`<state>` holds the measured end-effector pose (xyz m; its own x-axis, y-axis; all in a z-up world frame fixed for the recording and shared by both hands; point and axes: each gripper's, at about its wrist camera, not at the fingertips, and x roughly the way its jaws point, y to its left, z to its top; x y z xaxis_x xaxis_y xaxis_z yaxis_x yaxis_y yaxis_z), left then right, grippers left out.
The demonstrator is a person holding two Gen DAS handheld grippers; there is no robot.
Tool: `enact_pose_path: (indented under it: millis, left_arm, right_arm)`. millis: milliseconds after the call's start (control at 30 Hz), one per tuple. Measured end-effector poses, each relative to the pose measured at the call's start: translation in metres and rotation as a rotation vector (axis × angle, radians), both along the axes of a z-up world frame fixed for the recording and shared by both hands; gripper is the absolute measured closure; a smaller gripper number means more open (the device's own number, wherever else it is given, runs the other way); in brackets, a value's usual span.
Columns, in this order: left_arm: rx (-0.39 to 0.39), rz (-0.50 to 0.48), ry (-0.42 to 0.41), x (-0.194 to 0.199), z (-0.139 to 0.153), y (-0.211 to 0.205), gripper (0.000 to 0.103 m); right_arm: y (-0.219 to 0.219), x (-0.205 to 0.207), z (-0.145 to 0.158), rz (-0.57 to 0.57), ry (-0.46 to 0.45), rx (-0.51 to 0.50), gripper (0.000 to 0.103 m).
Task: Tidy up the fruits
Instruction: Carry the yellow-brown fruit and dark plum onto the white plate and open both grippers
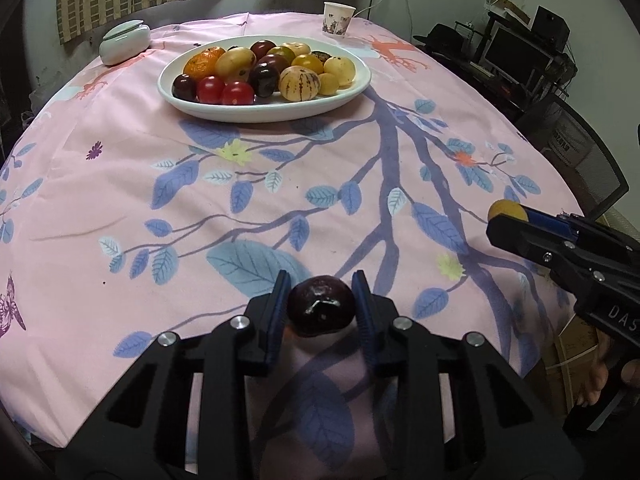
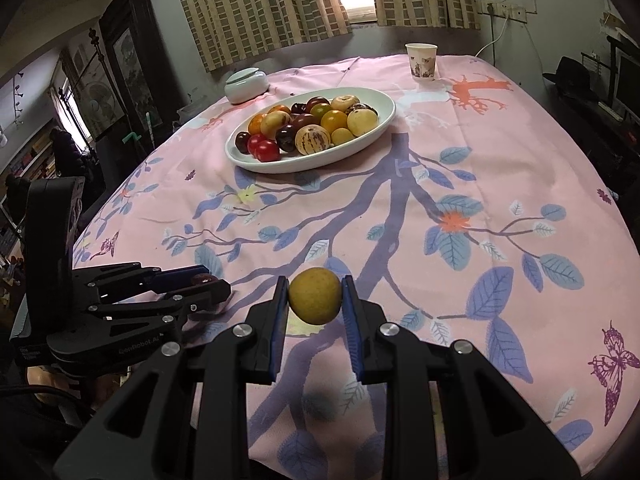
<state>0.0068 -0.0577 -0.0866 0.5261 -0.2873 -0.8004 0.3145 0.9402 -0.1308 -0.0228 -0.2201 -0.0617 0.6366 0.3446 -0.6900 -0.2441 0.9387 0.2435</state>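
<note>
Pink cloth printed with blue branches, leaves, butterflies and coral flowers covers the bench (image 1: 120,184) from edge to edge. Behind it hang checked curtains (image 2: 256,4) with a bright gap of window between them, and a wall socket feeds a white cable down toward the far edge. Dark shelves with a monitor (image 1: 516,54) and a speaker fill the room on one side; a mesh-backed chair (image 1: 580,156) stands just past the bench edge there.

Toward the far side sits a white oval plate (image 1: 260,110) heaped with fruit: red tomatoes, dark plums, yellow round fruits, an orange and a striped pale melon. A pale lidded jar (image 1: 124,42) stands beside it, and a patterned paper cup (image 1: 338,19) stands farther back near the far edge. Open cloth lies between the plate and both pairs of tongs.

Near the front, the left tongs (image 1: 322,312) pinch a dark plum (image 1: 320,306) low over the cloth. The right tongs (image 2: 314,302) pinch a yellow fruit (image 2: 315,295), lifted clear of the cloth, its shadow below it.
</note>
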Motion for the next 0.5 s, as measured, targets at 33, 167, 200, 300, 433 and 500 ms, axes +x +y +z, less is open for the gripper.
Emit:
enact_pose_path:
  millis: [33,167,200,300,433,500]
  left_arm:
    - [-0.001,0.001,-0.002,0.000,0.002,0.001,0.071]
    - [-0.007,0.008,-0.011,0.004,0.007,0.008,0.071]
    - [-0.011,0.010,-0.012,0.006,0.009,0.011,0.071]
    - [-0.021,0.016,-0.009,0.013,0.011,0.018,0.071]
    - [-0.031,0.020,-0.001,0.026,0.017,0.027,0.071]
    - [-0.028,0.022,-0.006,0.035,0.022,0.031,0.071]
  right_arm:
    - [0.001,0.001,-0.001,0.001,0.003,-0.001,0.076]
    - [0.007,0.007,-0.002,0.007,0.013,-0.006,0.076]
    - [0.008,0.009,-0.002,0.009,0.015,-0.006,0.076]
    - [0.013,0.017,-0.003,0.017,0.026,-0.008,0.076]
    - [0.023,0.031,-0.002,0.037,0.039,-0.014,0.076]
    - [0.029,0.040,0.002,0.054,0.038,-0.015,0.076]
